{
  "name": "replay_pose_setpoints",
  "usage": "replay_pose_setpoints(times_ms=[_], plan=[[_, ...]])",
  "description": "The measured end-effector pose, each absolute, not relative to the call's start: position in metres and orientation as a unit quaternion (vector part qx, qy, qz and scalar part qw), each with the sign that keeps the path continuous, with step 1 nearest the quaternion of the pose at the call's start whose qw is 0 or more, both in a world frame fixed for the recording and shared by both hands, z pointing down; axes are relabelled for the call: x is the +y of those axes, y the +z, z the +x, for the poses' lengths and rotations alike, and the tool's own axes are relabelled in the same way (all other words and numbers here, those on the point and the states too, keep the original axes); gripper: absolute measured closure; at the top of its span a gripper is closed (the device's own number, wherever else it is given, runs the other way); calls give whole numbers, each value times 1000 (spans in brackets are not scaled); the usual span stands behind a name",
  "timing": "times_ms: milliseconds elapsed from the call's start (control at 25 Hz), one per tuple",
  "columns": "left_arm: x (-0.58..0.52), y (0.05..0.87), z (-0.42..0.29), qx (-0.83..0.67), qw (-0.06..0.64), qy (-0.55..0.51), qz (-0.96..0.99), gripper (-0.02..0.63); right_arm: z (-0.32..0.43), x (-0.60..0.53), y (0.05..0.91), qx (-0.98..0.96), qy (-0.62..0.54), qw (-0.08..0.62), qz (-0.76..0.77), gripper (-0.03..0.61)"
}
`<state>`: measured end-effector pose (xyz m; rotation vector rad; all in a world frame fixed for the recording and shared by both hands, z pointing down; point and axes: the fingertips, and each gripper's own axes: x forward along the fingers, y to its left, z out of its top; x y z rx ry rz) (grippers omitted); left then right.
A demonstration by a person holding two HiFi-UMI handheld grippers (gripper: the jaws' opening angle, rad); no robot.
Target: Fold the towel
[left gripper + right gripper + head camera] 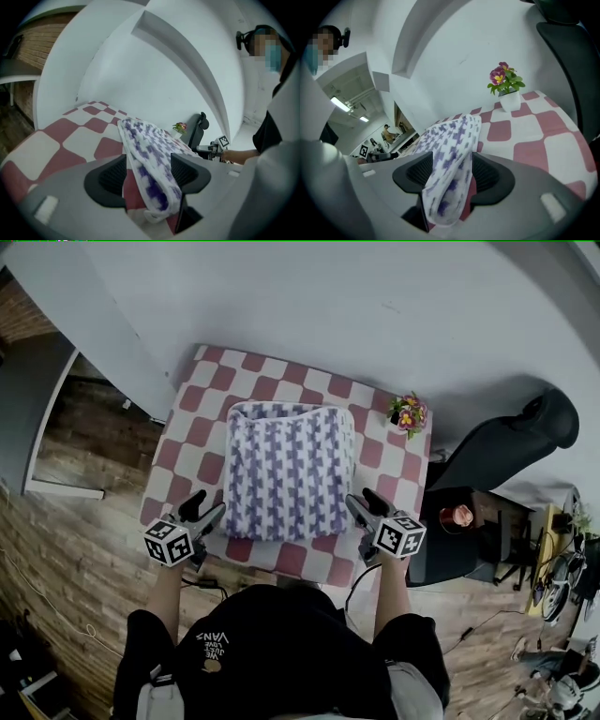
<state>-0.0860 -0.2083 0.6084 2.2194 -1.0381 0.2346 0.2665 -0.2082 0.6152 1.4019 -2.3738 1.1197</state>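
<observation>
The white towel with purple checks (291,470) lies folded into a thick pad on the red-and-white checked table (187,442). My left gripper (204,510) is at its near left corner and my right gripper (364,506) at its near right corner. In the left gripper view the towel's corner (150,154) runs between the jaws of my left gripper (147,171), with red cloth showing beside it. In the right gripper view the towel's folded edge (452,136) drapes between the jaws of my right gripper (450,173). Both stand wide, not pressing on it.
A small white pot of flowers (409,413) stands at the table's far right corner. A black office chair (506,446) is right of the table, with a dark side table (455,517) beside it. White walls rise behind, and brick-patterned floor (84,549) lies to the left.
</observation>
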Motion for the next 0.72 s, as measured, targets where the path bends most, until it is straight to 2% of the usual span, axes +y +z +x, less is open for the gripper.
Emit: replay_pose_setpoints(times_ms=[240,600,680,720], plan=[[-162,629,-65,-335,296,132,885,333,254,-165,618,-815,359,83,447,318],[-150,657,-40,-260,233,232,908,337,244,-142,646,-817,340,127,447,326],[-146,664,-40,-244,210,269,908,388,245,-142,641,-821,327,132,448,378],[-145,668,-42,-238,195,293,905,451,246,-142,639,-823,319,137,450,422]])
